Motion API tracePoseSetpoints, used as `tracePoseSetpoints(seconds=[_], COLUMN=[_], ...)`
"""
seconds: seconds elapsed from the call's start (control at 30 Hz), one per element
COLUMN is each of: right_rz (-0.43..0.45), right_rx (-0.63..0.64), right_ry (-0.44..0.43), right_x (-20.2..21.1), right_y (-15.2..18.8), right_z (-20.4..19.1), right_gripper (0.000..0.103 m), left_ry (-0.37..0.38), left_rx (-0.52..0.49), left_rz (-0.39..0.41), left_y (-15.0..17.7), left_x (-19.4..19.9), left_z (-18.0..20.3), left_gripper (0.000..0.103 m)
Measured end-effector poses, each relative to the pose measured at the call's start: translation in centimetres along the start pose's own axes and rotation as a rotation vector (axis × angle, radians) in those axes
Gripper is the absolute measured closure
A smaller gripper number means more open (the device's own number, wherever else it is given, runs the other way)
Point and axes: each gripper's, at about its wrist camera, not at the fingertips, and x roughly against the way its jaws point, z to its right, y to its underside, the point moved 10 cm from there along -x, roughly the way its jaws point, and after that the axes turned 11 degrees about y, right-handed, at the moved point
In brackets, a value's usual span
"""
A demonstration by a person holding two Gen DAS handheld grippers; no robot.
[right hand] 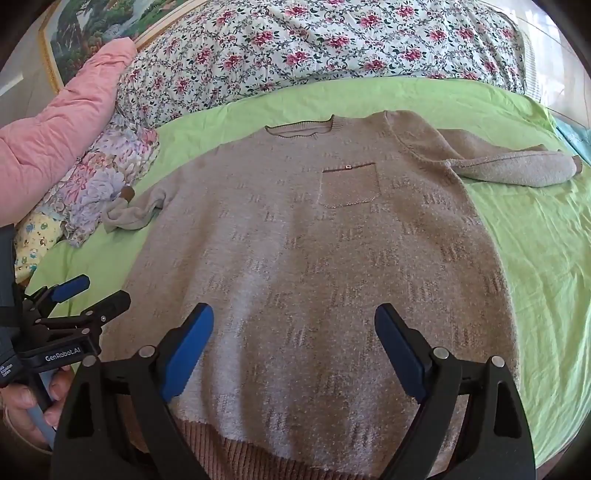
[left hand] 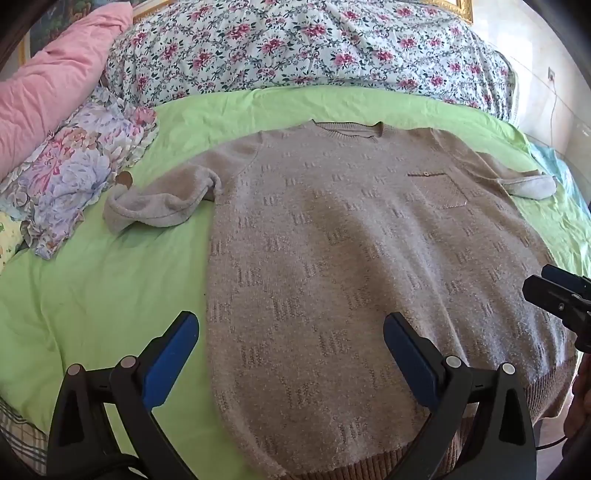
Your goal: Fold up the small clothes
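Note:
A beige knitted sweater (left hand: pixel 351 258) lies flat, front up, on the green sheet (left hand: pixel 92 295), collar far, ribbed hem near me. It also shows in the right wrist view (right hand: pixel 314 258), with its chest pocket (right hand: pixel 349 184). Its left sleeve (left hand: pixel 159 203) is bunched and its right sleeve (right hand: pixel 517 170) lies out to the side. My left gripper (left hand: pixel 291 332) is open and empty above the hem's left part. My right gripper (right hand: pixel 293 325) is open and empty above the hem's middle. Each gripper shows in the other's view: the right gripper (left hand: pixel 554 295) and the left gripper (right hand: pixel 88 291).
A floral duvet (left hand: pixel 295 48) is piled along the far side of the bed. A pink quilt (left hand: pixel 55 81) and floral clothes (left hand: pixel 81 177) lie at the left. A framed painting (right hand: pixel 92 22) hangs behind.

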Motion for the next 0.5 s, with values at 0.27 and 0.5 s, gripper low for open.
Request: tracePoseSetpoints(seconds=[0.27, 0.5], right_rz=[0.017, 0.023], right_rx=[0.004, 0.012], right_ry=[-0.004, -0.006], right_x=[0.08, -0.18], right_y=[-0.02, 0.01], right_z=[-0.02, -0.24], right_gripper=[0.014, 0.014], left_ry=[0.002, -0.01], left_rx=[0.003, -0.007], left_rz=[0.003, -0.011], left_y=[-0.54, -0.06], left_x=[0.24, 0.09], left_z=[-0.14, -0.12], left_gripper=[0.003, 0.003])
